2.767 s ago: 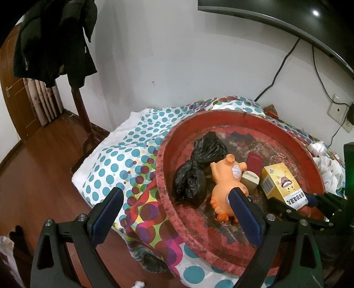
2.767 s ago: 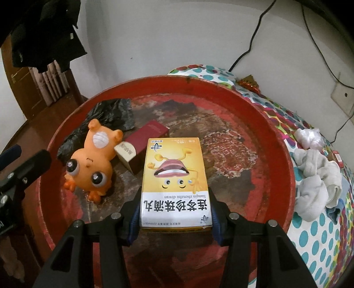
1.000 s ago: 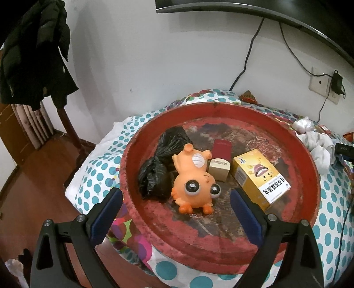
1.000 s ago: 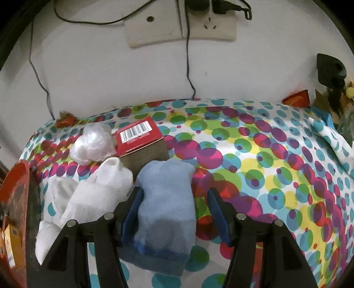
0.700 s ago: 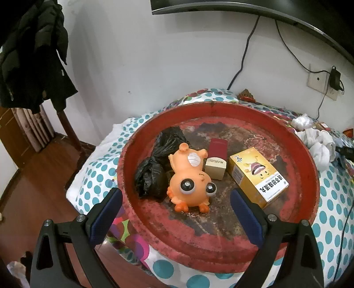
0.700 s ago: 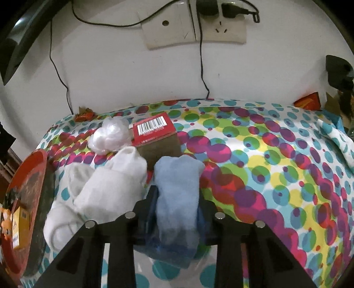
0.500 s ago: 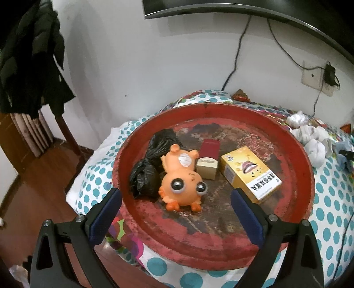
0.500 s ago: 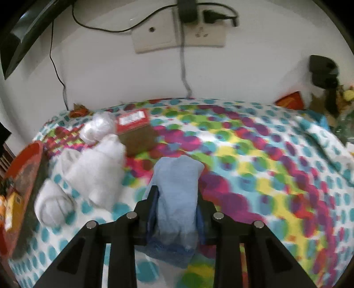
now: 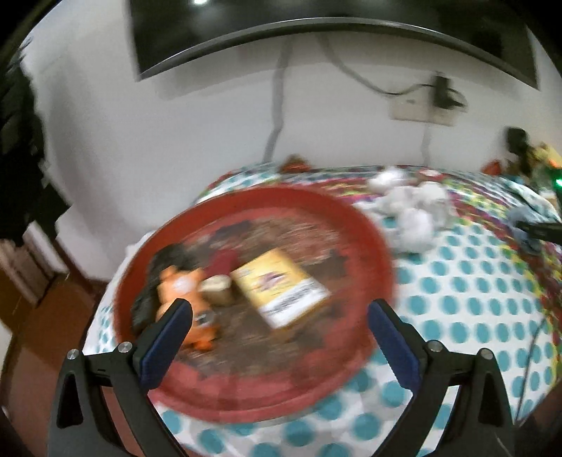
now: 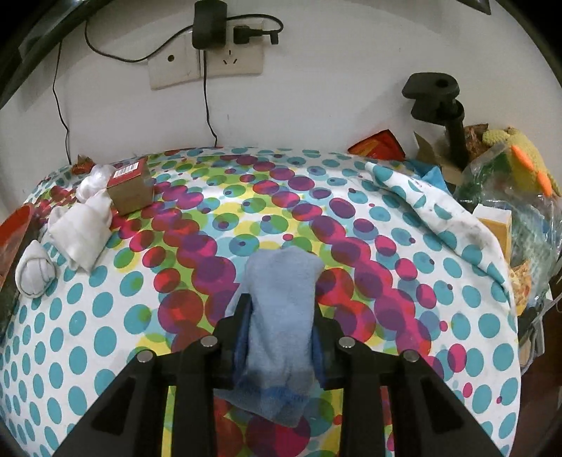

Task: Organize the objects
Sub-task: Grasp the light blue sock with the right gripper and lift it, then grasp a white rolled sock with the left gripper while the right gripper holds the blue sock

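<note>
My right gripper (image 10: 281, 316) is shut on a light blue sock (image 10: 281, 298), which hangs between its pads above the dotted tablecloth (image 10: 351, 225). White socks (image 10: 79, 228) lie at the left, beside a small red-topped box (image 10: 130, 191). In the blurred left wrist view my left gripper (image 9: 281, 316) stands open and empty over the round red tray (image 9: 365, 232). The tray holds an orange toy (image 9: 179, 286), a black bag (image 9: 158, 267), a small maroon box (image 9: 219, 277) and a yellow box (image 9: 281, 291). The white socks (image 9: 411, 207) and the right gripper with the blue sock (image 9: 527, 225) show to the right.
A wall socket with a plugged charger (image 10: 210, 35) and cables sits behind the table. At the right edge stand a black clamp stand (image 10: 439, 102), a knitted toy in plastic (image 10: 520, 154) and packets. A dark screen (image 9: 316, 31) hangs on the wall. Wooden floor (image 9: 35, 334) lies left.
The right gripper closed on the blue sock and carried it right, away from the white socks. The left gripper swung right, so the tray slid left in its view.
</note>
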A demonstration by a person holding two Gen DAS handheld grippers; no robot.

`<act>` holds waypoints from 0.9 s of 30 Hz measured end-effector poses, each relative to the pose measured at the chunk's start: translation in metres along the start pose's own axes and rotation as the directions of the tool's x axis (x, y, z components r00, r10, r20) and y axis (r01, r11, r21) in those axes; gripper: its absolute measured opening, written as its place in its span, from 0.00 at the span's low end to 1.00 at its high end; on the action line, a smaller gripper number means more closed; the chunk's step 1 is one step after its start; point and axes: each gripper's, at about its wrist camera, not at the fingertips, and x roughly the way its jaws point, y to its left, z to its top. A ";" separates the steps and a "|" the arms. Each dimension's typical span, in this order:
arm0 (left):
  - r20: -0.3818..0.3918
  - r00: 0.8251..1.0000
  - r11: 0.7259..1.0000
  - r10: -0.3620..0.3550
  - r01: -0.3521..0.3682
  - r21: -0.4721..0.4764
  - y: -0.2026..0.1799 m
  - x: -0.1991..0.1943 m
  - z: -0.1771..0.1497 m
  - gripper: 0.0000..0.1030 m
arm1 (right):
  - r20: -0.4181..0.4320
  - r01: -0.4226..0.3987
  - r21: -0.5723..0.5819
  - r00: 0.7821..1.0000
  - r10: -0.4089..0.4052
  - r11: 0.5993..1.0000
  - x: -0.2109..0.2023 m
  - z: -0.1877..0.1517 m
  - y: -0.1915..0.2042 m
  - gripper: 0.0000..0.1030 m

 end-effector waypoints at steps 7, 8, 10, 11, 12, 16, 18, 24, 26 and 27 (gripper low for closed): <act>-0.029 0.991 0.987 -0.132 0.134 0.089 -0.074 0.023 0.033 0.98 | -0.007 0.001 -0.016 1.000 -0.001 1.000 0.001 0.000 0.003 0.29; -0.034 0.988 0.984 -0.148 0.150 0.095 -0.082 0.027 0.038 0.98 | -0.008 0.001 -0.017 1.000 -0.001 1.000 0.001 0.000 0.004 0.30; -0.040 0.984 0.979 -0.174 0.177 0.101 -0.095 0.037 0.048 0.98 | -0.008 0.002 -0.020 1.000 -0.003 1.000 0.001 0.000 0.005 0.31; -0.048 0.981 0.976 -0.185 0.190 0.103 -0.101 0.042 0.052 0.98 | -0.008 0.005 -0.024 1.000 -0.005 1.000 0.001 0.000 0.005 0.31; -0.060 0.980 0.975 -0.190 0.195 0.107 -0.108 0.051 0.058 0.98 | -0.009 0.005 -0.025 1.000 -0.005 1.000 0.001 0.000 0.006 0.31; -0.119 0.977 0.975 -0.178 0.191 0.115 -0.123 0.081 0.068 0.98 | -0.012 -0.009 -0.017 1.000 0.009 1.000 0.002 -0.001 0.004 0.31; -0.138 0.977 0.975 -0.165 0.182 0.126 -0.131 0.093 0.071 0.98 | -0.013 -0.015 -0.013 1.000 0.015 1.000 0.002 -0.001 0.003 0.31; -0.195 0.966 0.978 -0.168 0.188 0.089 -0.136 0.122 0.075 0.97 | -0.018 -0.052 0.020 0.998 0.053 0.998 0.004 -0.001 -0.003 0.31; -0.191 0.971 0.982 -0.143 0.163 0.094 -0.137 0.127 0.076 0.95 | -0.019 -0.060 0.029 0.998 0.061 0.998 0.004 -0.001 -0.004 0.31; -0.189 0.972 0.982 -0.138 0.160 0.104 -0.139 0.129 0.076 0.95 | -0.019 -0.062 0.030 0.998 0.063 0.998 0.004 -0.001 -0.004 0.31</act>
